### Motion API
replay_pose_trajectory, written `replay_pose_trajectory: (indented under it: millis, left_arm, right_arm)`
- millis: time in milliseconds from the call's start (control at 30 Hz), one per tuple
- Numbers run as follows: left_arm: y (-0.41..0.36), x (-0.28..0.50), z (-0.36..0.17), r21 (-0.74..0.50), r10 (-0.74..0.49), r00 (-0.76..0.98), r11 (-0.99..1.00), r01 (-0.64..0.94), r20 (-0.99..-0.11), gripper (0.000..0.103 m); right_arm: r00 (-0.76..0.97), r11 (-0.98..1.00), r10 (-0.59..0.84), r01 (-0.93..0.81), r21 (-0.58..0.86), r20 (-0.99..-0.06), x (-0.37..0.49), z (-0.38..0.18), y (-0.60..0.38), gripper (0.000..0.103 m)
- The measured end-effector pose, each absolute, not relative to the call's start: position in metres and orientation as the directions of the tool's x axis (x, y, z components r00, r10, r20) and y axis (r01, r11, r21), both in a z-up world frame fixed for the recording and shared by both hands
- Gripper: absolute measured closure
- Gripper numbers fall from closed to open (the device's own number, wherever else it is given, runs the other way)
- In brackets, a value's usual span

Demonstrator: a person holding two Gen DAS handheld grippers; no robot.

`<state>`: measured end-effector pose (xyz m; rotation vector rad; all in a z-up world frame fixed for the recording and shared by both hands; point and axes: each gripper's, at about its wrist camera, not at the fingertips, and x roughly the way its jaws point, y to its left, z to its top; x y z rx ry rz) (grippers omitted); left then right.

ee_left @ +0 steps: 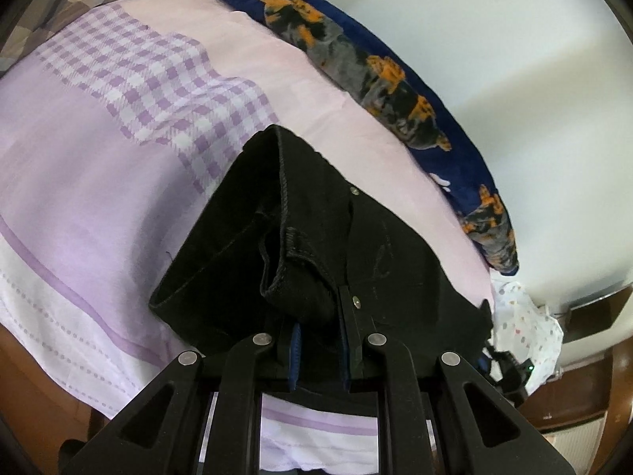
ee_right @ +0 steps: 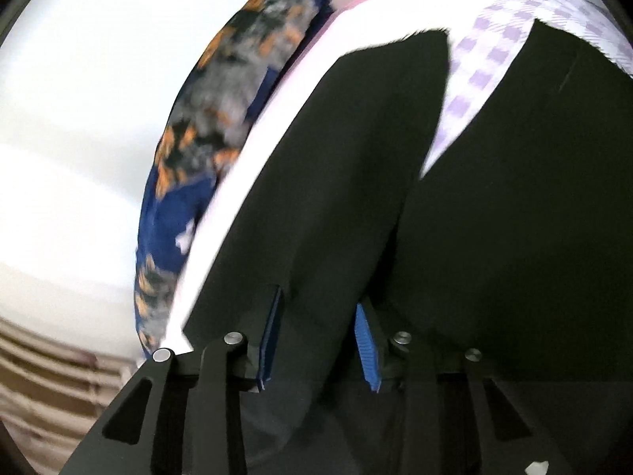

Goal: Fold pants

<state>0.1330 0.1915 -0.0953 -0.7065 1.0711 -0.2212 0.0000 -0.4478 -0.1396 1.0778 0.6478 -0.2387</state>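
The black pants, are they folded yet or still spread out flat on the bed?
Partly folded: the black pants are doubled, hems lying over the waist, both grippers gripping the fabric.

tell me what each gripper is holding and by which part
Both hold the black pants: left gripper by the waistband, right gripper on a fold; which part cannot be told.

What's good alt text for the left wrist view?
The left gripper is closed on a bunched edge of black pants lying on a lilac bedsheet with a purple gingham panel. A navy blanket with orange and grey patches lies along the far edge by a white wall.
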Motion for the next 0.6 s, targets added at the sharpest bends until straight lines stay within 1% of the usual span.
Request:
replay_pose_trajectory:
  millis: [33, 67, 100, 133, 167, 300, 400, 500, 600]
  left_arm:
    - [0.192, 0.134, -0.097, -0.623, -0.490, 0.477, 0.763, -0.169, -0.730, 0.087]
    - [0.192, 0.135, -0.098, -0.620, -0.488, 0.474, 0.765, -0.173, -0.733, 0.087]
    - [0.192, 0.136, -0.099, -0.617, -0.485, 0.471, 0.767, -0.174, -0.736, 0.087]
    - [0.191, 0.137, -0.100, -0.611, -0.482, 0.468, 0.773, -0.172, -0.741, 0.087]
    - [0.191, 0.139, -0.101, -0.597, -0.473, 0.463, 0.784, -0.167, -0.750, 0.087]
    - [0.188, 0.145, -0.101, -0.576, -0.461, 0.454, 0.804, -0.150, -0.762, 0.087]
    - [0.187, 0.151, -0.094, -0.562, -0.463, 0.451, 0.820, -0.107, -0.763, 0.087]
    - [0.186, 0.158, -0.084, -0.546, -0.477, 0.445, 0.837, -0.032, -0.758, 0.087]
    - [0.186, 0.161, -0.078, -0.520, -0.485, 0.430, 0.853, 0.041, -0.761, 0.087]
  right_arm:
    - [0.792, 0.457, 0.114, 0.494, 0.739, -0.600, 0.002, -0.140, -0.454, 0.074]
    - [0.793, 0.449, 0.108, 0.499, 0.741, -0.599, 0.001, -0.141, -0.458, 0.081]
    - [0.799, 0.438, 0.106, 0.496, 0.749, -0.591, 0.001, -0.142, -0.461, 0.086]
    - [0.803, 0.429, 0.113, 0.492, 0.757, -0.586, 0.002, -0.142, -0.464, 0.093]
    - [0.795, 0.431, 0.106, 0.504, 0.748, -0.597, 0.004, -0.141, -0.466, 0.095]
    - [0.763, 0.488, 0.048, 0.545, 0.682, -0.644, 0.004, -0.127, -0.464, 0.098]
    - [0.750, 0.551, -0.016, 0.558, 0.620, -0.661, -0.007, -0.106, -0.455, 0.098]
    - [0.751, 0.605, -0.084, 0.561, 0.565, -0.655, -0.032, -0.083, -0.446, 0.098]
    - [0.757, 0.624, -0.127, 0.564, 0.541, -0.641, -0.057, -0.065, -0.435, 0.099]
